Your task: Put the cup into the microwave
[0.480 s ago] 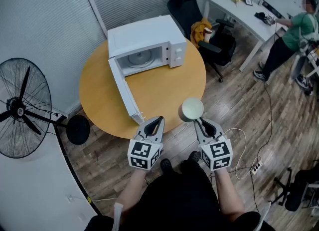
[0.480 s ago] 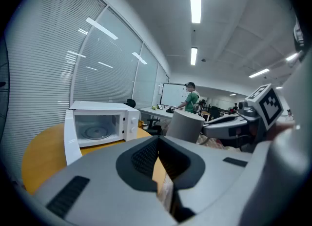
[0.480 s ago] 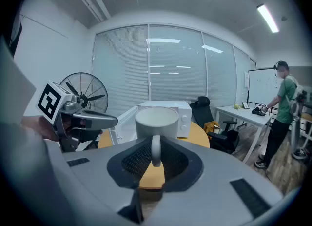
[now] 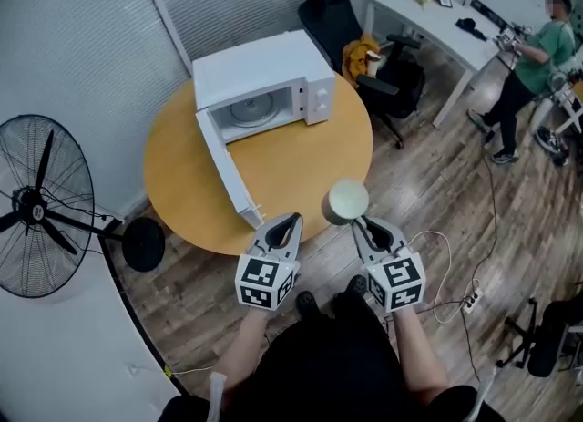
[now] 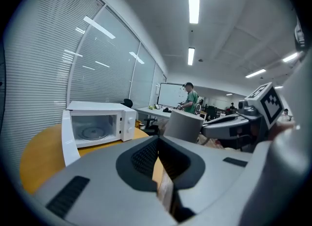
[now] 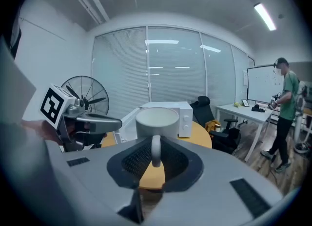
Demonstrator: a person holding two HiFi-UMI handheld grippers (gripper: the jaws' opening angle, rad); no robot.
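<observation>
Right gripper (image 4: 362,221) clamps narrow on the loop handle (image 6: 155,151) of the pale cylindrical cup (image 4: 347,201). The cup is upright, mouth up, held in the air at the near-right rim of the round orange-wood table (image 4: 310,165). Left gripper (image 4: 291,220) has its jaws together with nothing between them, and its tip is over the near rim, just beside the free corner of the white microwave door (image 4: 224,167). The white box microwave (image 4: 264,83) sits at the table's far side with its cavity open toward the person and the glass turntable (image 4: 248,110) bare inside. The door is swung fully out and runs along the left of the tabletop down to the near rim. Between the door edge and the cup there is only bare tabletop, an open lane up to the cavity mouth. A black office chair (image 4: 351,33) stands near the far-right rim, with a white desk (image 4: 428,19) beyond it. A person in a green top (image 4: 533,56) is well apart at far right. A black pedestal fan (image 4: 41,206) stands on the wood-plank floor (image 4: 437,192) to the left, apart from the table.
</observation>
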